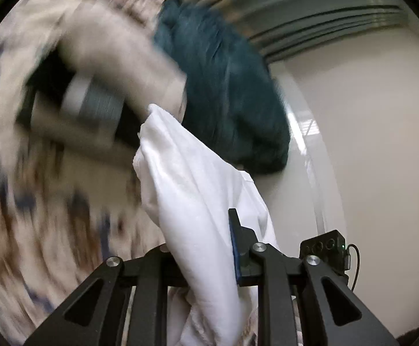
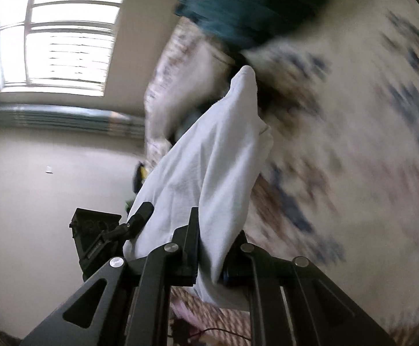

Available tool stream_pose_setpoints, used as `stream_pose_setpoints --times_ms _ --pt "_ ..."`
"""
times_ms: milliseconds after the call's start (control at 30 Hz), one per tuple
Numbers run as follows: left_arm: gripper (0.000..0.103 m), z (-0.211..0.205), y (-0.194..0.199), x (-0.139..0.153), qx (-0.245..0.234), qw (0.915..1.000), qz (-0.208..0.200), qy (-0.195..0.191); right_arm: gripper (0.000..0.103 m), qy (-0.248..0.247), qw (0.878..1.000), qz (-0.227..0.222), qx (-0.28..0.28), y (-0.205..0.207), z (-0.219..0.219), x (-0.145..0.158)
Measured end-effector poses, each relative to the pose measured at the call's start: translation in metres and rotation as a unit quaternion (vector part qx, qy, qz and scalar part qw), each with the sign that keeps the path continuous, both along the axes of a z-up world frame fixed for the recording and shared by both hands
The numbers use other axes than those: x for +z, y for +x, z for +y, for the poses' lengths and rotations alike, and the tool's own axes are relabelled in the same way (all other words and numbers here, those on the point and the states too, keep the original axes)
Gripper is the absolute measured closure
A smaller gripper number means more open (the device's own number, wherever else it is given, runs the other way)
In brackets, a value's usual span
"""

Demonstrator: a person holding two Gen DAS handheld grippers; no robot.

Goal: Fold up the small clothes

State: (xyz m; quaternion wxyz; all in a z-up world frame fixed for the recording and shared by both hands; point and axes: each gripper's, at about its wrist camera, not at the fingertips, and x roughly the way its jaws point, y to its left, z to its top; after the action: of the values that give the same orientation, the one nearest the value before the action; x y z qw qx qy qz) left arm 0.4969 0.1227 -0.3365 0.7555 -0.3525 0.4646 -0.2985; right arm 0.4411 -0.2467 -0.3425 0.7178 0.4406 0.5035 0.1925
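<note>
Window (image 2: pixel 56 43) glare; heavy motion blur.

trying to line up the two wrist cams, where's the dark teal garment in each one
Left wrist: the dark teal garment fills the upper middle, above and right of the white cloth pinched in the left gripper.
Right wrist: it sits blurred at the top edge, above the white cloth clamped by the right gripper.
Shared landmark: the patterned bedspread.
</note>
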Motion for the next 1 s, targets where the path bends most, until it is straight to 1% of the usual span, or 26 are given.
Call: stream_pose_setpoints --times_ms 33,67,100,133,167,233,300,333,400,433,467,533,567,600,633,667,700,733,767,800,833,867,900,933,967,1000 --pt "0.086 0.006 0.022 0.012 0.002 0.9999 -0.013 0.005 0.091 0.001 1.000 -0.011 -0.002 0.016 0.005 0.008" --pt "0.086 0.013 0.048 0.023 0.004 0.9996 -0.027 0.009 0.091 0.002 1.000 -0.028 -0.006 0.043 0.013 0.018" --pt "0.086 0.019 0.068 0.029 0.006 0.9993 -0.034 0.014 0.091 0.005 0.999 -0.040 -0.008 0.063 0.020 0.023" --pt "0.086 0.022 0.093 0.034 0.011 0.9989 -0.041 0.019 0.091 0.008 0.998 -0.055 -0.014 0.093 0.029 0.029" --pt "0.086 0.029 0.119 0.036 0.013 0.9984 -0.049 0.025 0.091 0.010 0.998 -0.064 -0.017 0.115 0.037 0.032" --pt "0.086 0.038 0.158 0.031 0.018 0.9977 -0.054 0.037 0.091 0.013 0.997 -0.078 -0.021 0.170 0.057 0.029" --pt "0.086 0.046 0.196 0.014 0.021 0.9973 -0.051 0.050 0.091 0.011 0.996 -0.082 -0.019 0.215 0.072 0.017" --pt "0.086 0.052 0.215 -0.001 0.022 0.9970 -0.043 0.061 0.091 0.008 0.996 -0.082 -0.018 0.229 0.076 0.011" --pt "0.085 0.060 0.235 -0.028 0.021 0.9956 -0.026 0.088 0.091 -0.001 0.997 -0.074 -0.011 0.267 0.090 -0.012" --pt "0.084 0.062 0.242 -0.042 0.017 0.9932 -0.018 0.113 0.091 -0.008 0.998 -0.063 -0.003 0.285 0.097 -0.031" --pt "0.081 0.064 0.247 -0.059 0.012 0.9910 -0.006 0.133 0.091 -0.014 0.999 -0.052 0.004 0.295 0.103 -0.044" --pt "0.075 0.068 0.248 -0.077 0.010 0.9887 0.010 0.149 0.091 -0.041 0.999 -0.024 0.021 0.313 0.115 -0.073" --pt "0.074 0.073 0.246 -0.082 0.013 0.9893 0.016 0.144 0.091 -0.052 0.998 -0.016 0.025 0.317 0.118 -0.081" --pt "0.074 0.078 0.242 -0.085 0.023 0.9909 0.023 0.131 0.090 -0.060 0.998 -0.009 0.027 0.319 0.119 -0.085" --pt "0.073 0.084 0.234 -0.083 0.038 0.9916 0.026 0.121 0.085 -0.074 0.997 -0.004 0.032 0.319 0.122 -0.086" --pt "0.071 0.084 0.226 -0.076 0.044 0.9902 0.024 0.130 0.067 -0.093 0.995 -0.003 0.035 0.319 0.125 -0.084" --pt "0.065 0.083 0.220 -0.070 0.051 0.9878 0.020 0.145 0.055 -0.136 0.990 0.004 0.033 0.317 0.128 -0.077" --pt "0.062 0.081 0.214 -0.063 0.060 0.9827 0.014 0.175 0.054 -0.160 0.987 0.003 0.030 0.314 0.130 -0.070" --pt "0.059 0.075 0.207 -0.056 0.065 0.9753 0.008 0.211 0.051 -0.185 0.982 -0.001 0.029 0.311 0.134 -0.062" --pt "0.047 0.071 0.203 -0.051 0.068 0.9694 0.005 0.236 0.045 -0.207 0.978 -0.004 0.028 0.307 0.136 -0.055" --pt "0.036 0.065 0.198 -0.047 0.072 0.9616 0.001 0.265 0.042 -0.240 0.970 -0.007 0.024 0.305 0.140 -0.046" --pt "0.015 0.056 0.189 -0.041 0.075 0.9495 -0.002 0.305 0.034 -0.276 0.961 -0.010 0.022 0.300 0.145 -0.036" --pt "0.005 0.054 0.186 -0.039 0.078 0.9423 -0.003 0.326 0.025 -0.299 0.954 -0.014 0.021 0.296 0.149 -0.028" --pt "0.005 0.048 0.182 -0.037 0.083 0.9319 -0.007 0.353 0.020 -0.333 0.942 -0.021 0.025 0.288 0.155 -0.019" --pt "0.005 0.041 0.172 -0.032 0.085 0.9198 -0.014 0.383 0.010 -0.358 0.933 -0.024 0.030 0.283 0.161 -0.013" --pt "0.005 0.037 0.167 -0.029 0.089 0.9115 -0.019 0.401 0.002 -0.386 0.921 -0.027 0.033 0.276 0.167 -0.006"
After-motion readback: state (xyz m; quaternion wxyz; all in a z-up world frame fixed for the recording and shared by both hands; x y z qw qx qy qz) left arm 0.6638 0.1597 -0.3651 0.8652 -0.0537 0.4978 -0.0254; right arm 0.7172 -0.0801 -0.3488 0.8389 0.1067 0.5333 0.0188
